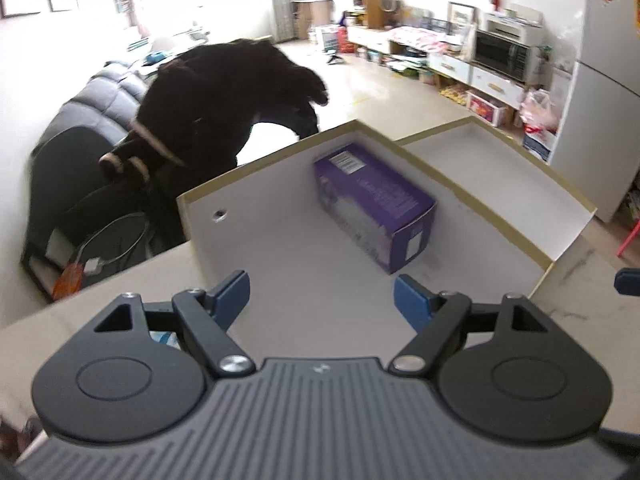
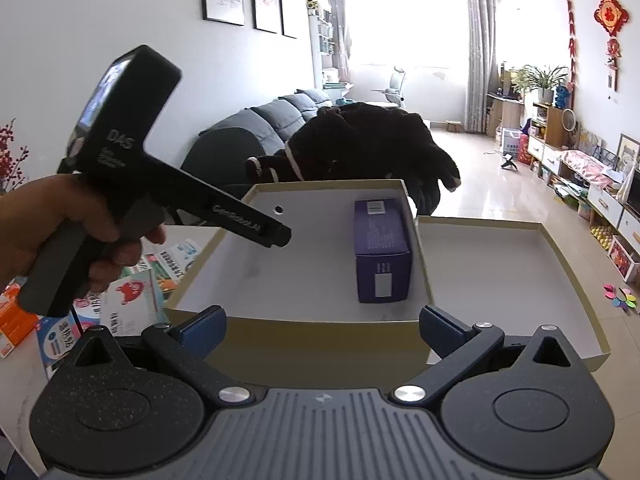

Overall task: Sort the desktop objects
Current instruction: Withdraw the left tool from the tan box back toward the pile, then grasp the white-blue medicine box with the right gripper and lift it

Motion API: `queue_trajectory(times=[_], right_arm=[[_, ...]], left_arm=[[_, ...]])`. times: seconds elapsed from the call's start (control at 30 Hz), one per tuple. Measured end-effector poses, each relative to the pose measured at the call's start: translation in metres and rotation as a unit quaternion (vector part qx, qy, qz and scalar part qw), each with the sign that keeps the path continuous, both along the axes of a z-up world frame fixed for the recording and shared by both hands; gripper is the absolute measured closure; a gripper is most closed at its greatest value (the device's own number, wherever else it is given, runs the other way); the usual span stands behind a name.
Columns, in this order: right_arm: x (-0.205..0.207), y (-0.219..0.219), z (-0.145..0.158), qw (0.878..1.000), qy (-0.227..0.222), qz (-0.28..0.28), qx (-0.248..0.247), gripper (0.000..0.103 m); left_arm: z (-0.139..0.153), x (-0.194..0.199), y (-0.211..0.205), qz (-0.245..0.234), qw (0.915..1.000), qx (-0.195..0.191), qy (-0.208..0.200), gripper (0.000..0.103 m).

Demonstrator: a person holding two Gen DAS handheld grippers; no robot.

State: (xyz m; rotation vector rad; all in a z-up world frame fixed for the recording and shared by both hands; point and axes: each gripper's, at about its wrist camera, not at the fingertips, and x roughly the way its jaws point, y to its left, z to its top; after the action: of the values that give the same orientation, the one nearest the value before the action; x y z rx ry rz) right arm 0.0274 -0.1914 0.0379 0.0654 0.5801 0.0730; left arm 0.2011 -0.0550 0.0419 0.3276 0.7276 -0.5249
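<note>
Left wrist: your left claw gapes wide, empty, low in frame; purple box lies mid-frame inside the left tray.

Right wrist: right claw open, nothing gripped. Purple box centre, against the tray's right wall. Packets lower left on desk.

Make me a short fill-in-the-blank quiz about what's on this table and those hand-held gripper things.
1. The purple box lies inside the ____ of the two shallow trays, as the right wrist view shows them.
2. The right tray holds ____.
3. The jaws of the left hand-held gripper stand ____, with nothing between them.
4. The colourful packets lie on the table, ____ the trays.

Missing words: left; nothing; open; outside
</note>
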Motion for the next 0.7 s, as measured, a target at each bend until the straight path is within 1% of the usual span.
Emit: queue_trajectory(times=[0.17, 0.4, 0.53, 0.7], right_arm=[[0.001, 0.007, 0.003, 1.0, 0.005, 0.011, 0.014, 0.0], [-0.002, 0.025, 0.003, 0.999, 0.014, 0.024, 0.039, 0.0], [0.0, 0.035, 0.003, 0.998, 0.02, 0.041, 0.054, 0.0], [0.002, 0.045, 0.001, 0.995, 0.032, 0.061, 0.074, 0.0]], left_arm=[[0.003, -0.016, 0.029, 0.033, 0.9994, -0.007, 0.004, 0.023], [0.004, -0.04, 0.075, 0.075, 0.9972, -0.005, -0.008, 0.022], [0.003, -0.05, 0.102, 0.102, 0.9947, -0.01, -0.011, 0.022], [0.003, -0.058, 0.136, 0.142, 0.9896, -0.019, -0.016, 0.022]])
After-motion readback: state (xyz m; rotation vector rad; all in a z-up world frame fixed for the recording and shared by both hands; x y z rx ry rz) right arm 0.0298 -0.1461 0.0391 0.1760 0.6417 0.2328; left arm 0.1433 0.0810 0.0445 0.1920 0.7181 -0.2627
